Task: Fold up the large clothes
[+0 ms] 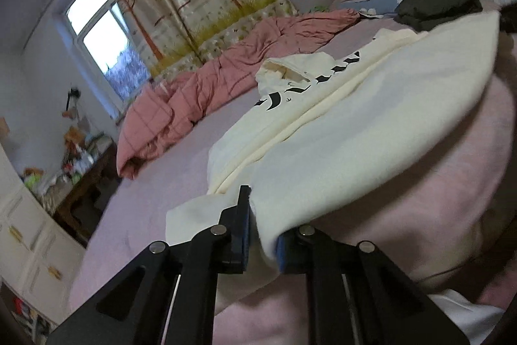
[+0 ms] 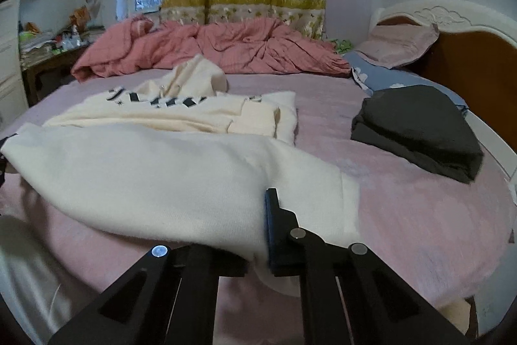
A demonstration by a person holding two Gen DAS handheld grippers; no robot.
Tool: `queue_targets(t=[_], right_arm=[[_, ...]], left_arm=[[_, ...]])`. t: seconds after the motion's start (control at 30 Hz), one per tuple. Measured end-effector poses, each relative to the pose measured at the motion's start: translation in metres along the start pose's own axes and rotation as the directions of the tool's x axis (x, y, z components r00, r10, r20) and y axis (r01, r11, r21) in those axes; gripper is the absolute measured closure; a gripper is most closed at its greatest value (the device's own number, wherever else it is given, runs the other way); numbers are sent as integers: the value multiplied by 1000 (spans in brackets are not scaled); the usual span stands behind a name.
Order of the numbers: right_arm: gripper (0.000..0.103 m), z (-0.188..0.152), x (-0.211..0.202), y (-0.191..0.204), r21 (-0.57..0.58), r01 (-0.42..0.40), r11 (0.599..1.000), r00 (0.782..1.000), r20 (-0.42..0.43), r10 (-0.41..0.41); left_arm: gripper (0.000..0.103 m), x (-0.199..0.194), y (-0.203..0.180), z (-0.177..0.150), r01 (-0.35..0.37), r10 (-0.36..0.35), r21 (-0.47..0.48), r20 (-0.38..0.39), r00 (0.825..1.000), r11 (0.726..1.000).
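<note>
A cream sweatshirt (image 1: 355, 125) with black lettering lies on the pink bed sheet (image 1: 155, 202); its near hem is lifted off the bed. My left gripper (image 1: 261, 235) is shut on one corner of the hem. My right gripper (image 2: 258, 235) is shut on the other corner of the cream sweatshirt (image 2: 161, 170); its left finger is hidden under the cloth. The sweatshirt's hood and printed chest (image 2: 168, 101) lie flat further away.
A folded dark garment (image 2: 420, 128) lies on the bed at the right. A rumpled pink quilt (image 2: 219, 50) runs along the far side. Pillows (image 2: 397, 47) sit by the headboard (image 2: 468, 60). A cluttered wooden table (image 2: 48, 57) and white cabinet (image 1: 29, 244) stand left of the bed.
</note>
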State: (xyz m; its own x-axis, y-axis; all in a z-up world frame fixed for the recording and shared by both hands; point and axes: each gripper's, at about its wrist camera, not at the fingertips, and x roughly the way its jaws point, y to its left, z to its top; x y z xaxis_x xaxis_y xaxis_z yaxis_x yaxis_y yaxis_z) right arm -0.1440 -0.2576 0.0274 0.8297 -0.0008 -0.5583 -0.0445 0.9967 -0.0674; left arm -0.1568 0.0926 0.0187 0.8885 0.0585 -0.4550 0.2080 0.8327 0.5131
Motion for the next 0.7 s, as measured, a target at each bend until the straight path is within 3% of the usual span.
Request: queue_targets(t=[0.17, 0.33, 0.43, 0.5, 0.7], right_arm=[[94, -4, -17, 6, -28, -9, 1000, 999, -52, 7], [94, 68, -1, -11, 19, -81, 997, 996, -40, 82], [94, 115, 39, -6, -79, -29, 996, 999, -29, 26], [94, 136, 80, -6, -91, -5, 996, 998, -64, -1], [93, 150, 185, -8, -74, 25, 997, 985, -170, -37]], left_arm=[[89, -12, 11, 6, 0, -1, -118, -5, 1000, 993], [89, 33, 50, 65, 19, -37, -253, -67, 997, 967], [87, 80, 58, 97, -21, -4, -233, -106, 994, 972], [85, 120, 60, 109, -6, -31, -230, -154, 988, 973], [73, 234, 61, 120, 49, -108, -207, -286, 952, 977]])
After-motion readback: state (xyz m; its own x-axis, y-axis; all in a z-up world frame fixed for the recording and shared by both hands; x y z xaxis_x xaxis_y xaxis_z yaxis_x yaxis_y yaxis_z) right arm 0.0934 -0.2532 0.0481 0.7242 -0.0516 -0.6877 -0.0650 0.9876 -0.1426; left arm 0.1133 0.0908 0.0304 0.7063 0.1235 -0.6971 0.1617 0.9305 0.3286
